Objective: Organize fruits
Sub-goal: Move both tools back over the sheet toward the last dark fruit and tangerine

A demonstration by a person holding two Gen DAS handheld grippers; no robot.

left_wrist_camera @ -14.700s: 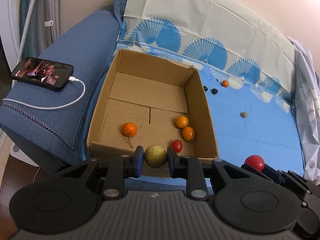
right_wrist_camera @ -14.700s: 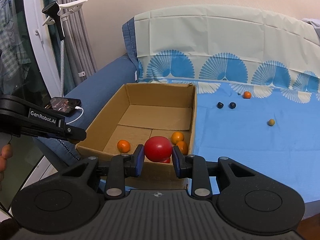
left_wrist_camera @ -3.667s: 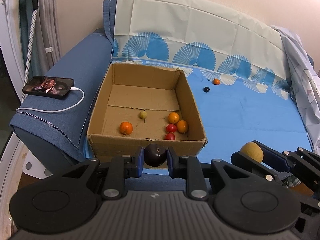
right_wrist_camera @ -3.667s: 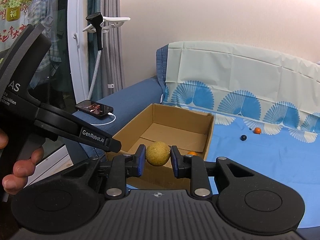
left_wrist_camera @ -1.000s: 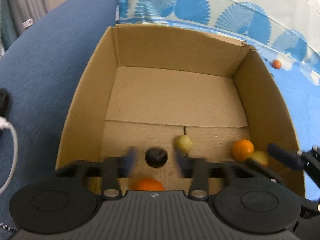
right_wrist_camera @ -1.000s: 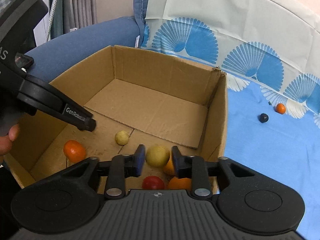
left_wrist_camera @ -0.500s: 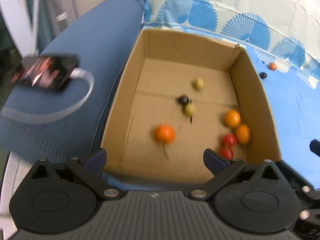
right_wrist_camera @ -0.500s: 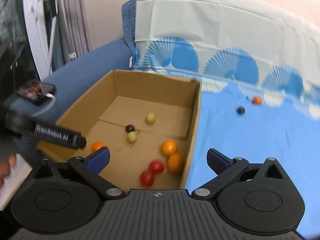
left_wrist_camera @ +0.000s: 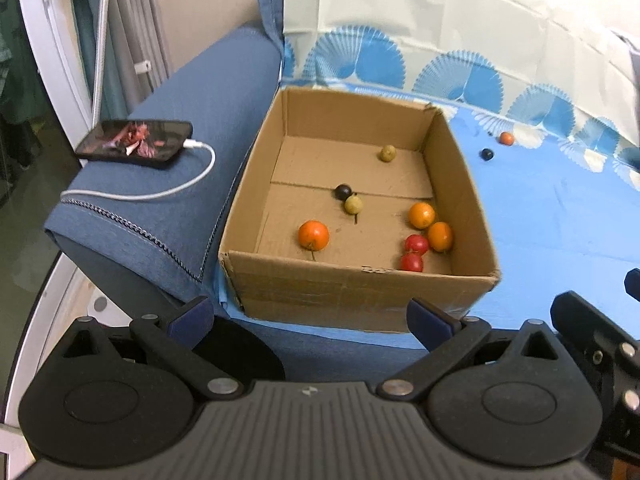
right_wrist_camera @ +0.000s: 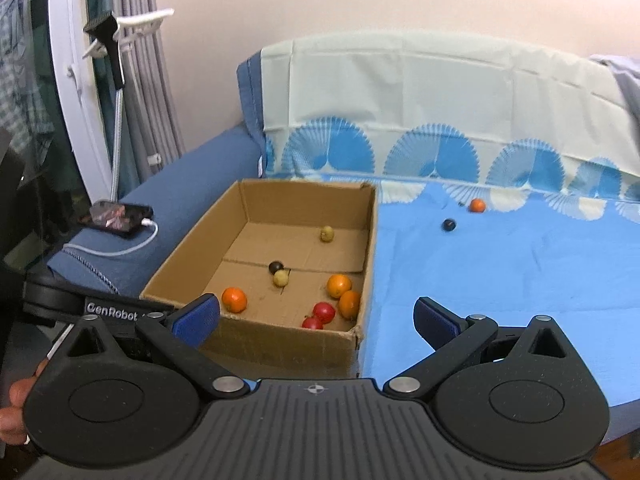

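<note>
A cardboard box (left_wrist_camera: 352,288) (right_wrist_camera: 280,344) sits on the blue sheet beside the sofa arm. Inside lie several fruits: an orange (left_wrist_camera: 313,235) (right_wrist_camera: 234,299), a dark plum (left_wrist_camera: 343,191) (right_wrist_camera: 275,267), two yellow-green fruits (left_wrist_camera: 354,205) (left_wrist_camera: 387,153), two more oranges (left_wrist_camera: 421,215) (left_wrist_camera: 440,236) and two red ones (left_wrist_camera: 416,243) (left_wrist_camera: 411,262). A small dark fruit (left_wrist_camera: 487,154) (right_wrist_camera: 449,224) and a small orange one (left_wrist_camera: 507,138) (right_wrist_camera: 477,205) lie loose on the sheet beyond the box. My left gripper (left_wrist_camera: 310,318) stands open and empty before the box's near wall. My right gripper (right_wrist_camera: 316,320) is open and empty too.
A phone (left_wrist_camera: 136,143) with a white cable (left_wrist_camera: 168,190) rests on the blue sofa arm (left_wrist_camera: 172,112) left of the box. A patterned cover drapes the sofa back (right_wrist_camera: 420,92). A person's fingers (right_wrist_camera: 16,404) hold the left gripper's handle. A window frame (left_wrist_camera: 44,52) stands at left.
Both grippers opened wide and let go of the dark plum and the yellow fruit, which now lie in the box. Both have pulled back and up from the box.
</note>
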